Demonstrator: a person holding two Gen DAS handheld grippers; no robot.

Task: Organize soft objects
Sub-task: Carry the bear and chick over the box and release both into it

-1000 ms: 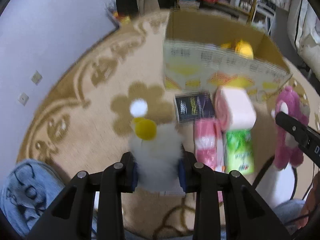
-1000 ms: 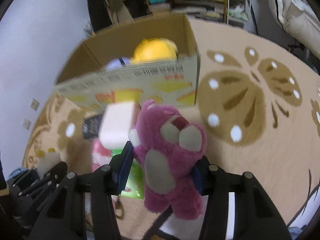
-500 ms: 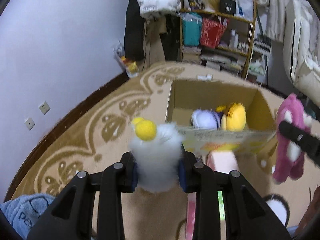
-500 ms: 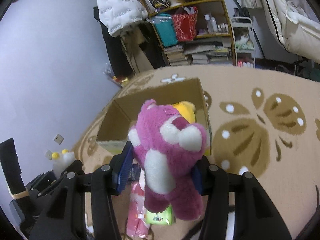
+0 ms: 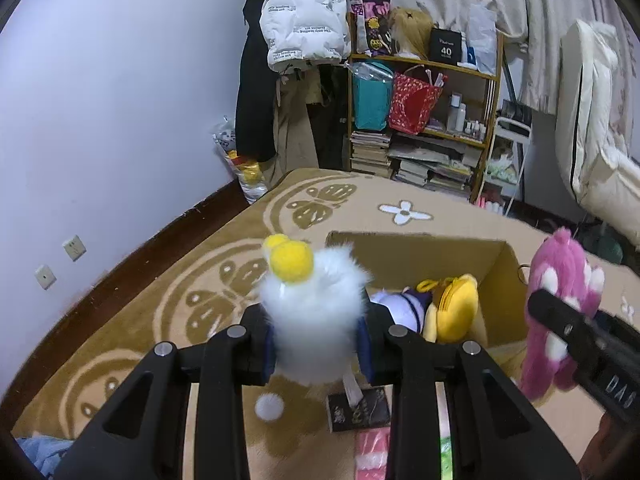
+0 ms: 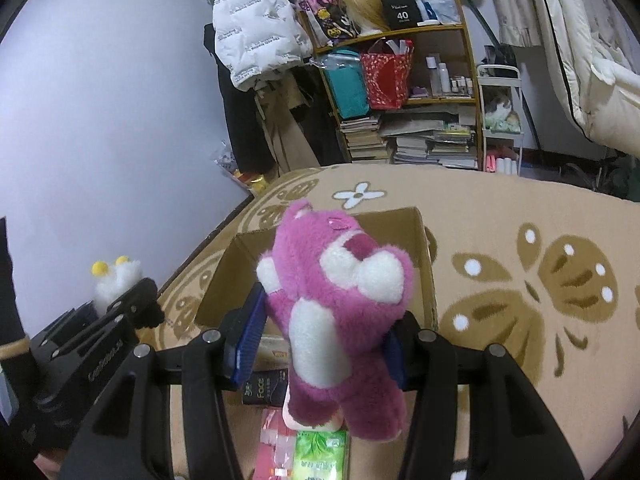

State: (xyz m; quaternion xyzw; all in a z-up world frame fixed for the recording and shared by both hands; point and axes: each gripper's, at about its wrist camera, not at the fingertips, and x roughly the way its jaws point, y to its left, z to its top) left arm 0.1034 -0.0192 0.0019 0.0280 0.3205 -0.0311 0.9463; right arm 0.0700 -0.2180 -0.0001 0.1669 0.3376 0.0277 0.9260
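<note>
At frame centre, the left gripper (image 5: 316, 344) clamps one white fluffy toy (image 5: 314, 320) and the right gripper (image 6: 320, 340) clamps one pink bear (image 6: 340, 320). Behind them, one cardboard box (image 5: 504, 264) holds two plush toys, one yellow (image 5: 452, 312), one purple-white (image 5: 400, 308)

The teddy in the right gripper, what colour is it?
The teddy is bright pink with white patches on its face, paw and tummy. It shows best in the right wrist view.

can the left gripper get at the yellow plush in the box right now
Probably not: the left gripper is shut on a white fluffy toy. The box is open-topped, so the yellow plush itself is unobstructed.
</note>
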